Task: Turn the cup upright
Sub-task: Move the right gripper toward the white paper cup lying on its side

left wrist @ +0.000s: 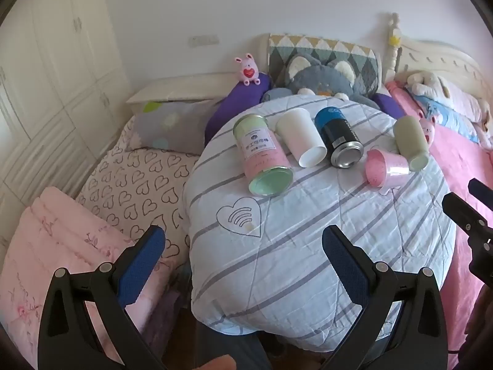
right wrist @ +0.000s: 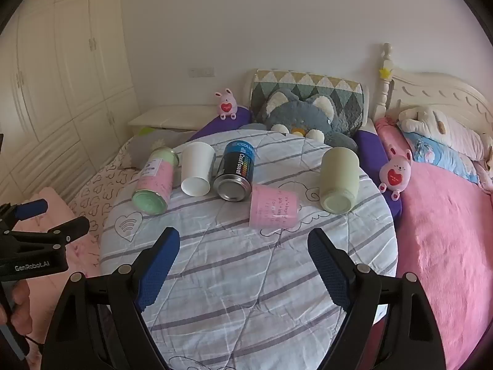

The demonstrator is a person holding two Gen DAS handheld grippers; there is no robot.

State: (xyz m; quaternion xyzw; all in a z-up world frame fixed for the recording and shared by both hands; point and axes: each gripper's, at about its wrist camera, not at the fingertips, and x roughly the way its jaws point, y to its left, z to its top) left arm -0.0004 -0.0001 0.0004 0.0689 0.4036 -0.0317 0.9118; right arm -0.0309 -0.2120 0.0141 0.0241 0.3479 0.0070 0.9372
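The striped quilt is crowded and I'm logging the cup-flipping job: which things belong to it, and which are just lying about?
Job:
white cup
pink cup
green cup
left gripper
right gripper

Lying about:
pink-green canister
black can
grey plush cat
pink bunny toys

free: bare striped quilt (right wrist: 246, 277) nr side | blocked: pink cup (right wrist: 273, 206) touching black can (right wrist: 235, 172) on L | R gap to green cup (right wrist: 339, 178) open
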